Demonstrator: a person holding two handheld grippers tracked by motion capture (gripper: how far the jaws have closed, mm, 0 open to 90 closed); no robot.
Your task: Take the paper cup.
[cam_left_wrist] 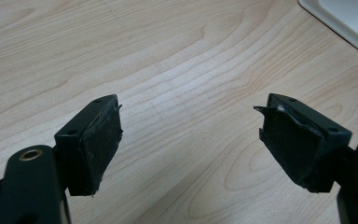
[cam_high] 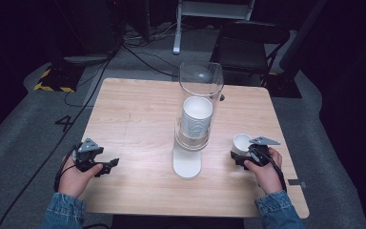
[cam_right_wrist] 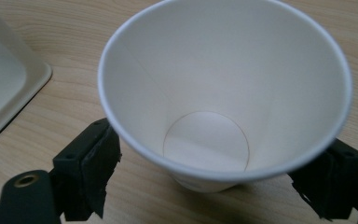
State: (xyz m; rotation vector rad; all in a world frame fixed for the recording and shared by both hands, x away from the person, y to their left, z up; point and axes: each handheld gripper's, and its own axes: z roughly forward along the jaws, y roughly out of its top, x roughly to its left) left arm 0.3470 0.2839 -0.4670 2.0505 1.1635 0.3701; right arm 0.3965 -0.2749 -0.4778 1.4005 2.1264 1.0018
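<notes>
A clear tube dispenser (cam_high: 201,81) stands mid-table on a white base (cam_high: 187,164), with a stack of white paper cups (cam_high: 196,117) inside it. To its right, my right gripper (cam_high: 240,155) is shut on a single white paper cup (cam_high: 242,141). In the right gripper view the cup (cam_right_wrist: 223,93) sits mouth-up and empty between the two jaws of the gripper (cam_right_wrist: 214,172), just above or on the wood. My left gripper (cam_high: 112,164) rests near the table's left front, open (cam_left_wrist: 191,135), with bare wood between its pads.
The white base's corner shows at the upper right of the left gripper view (cam_left_wrist: 349,18) and at the left of the right gripper view (cam_right_wrist: 0,88). Beyond the wooden table (cam_high: 138,109) stand a dark folding chair (cam_high: 248,47) and floor cables (cam_high: 143,55).
</notes>
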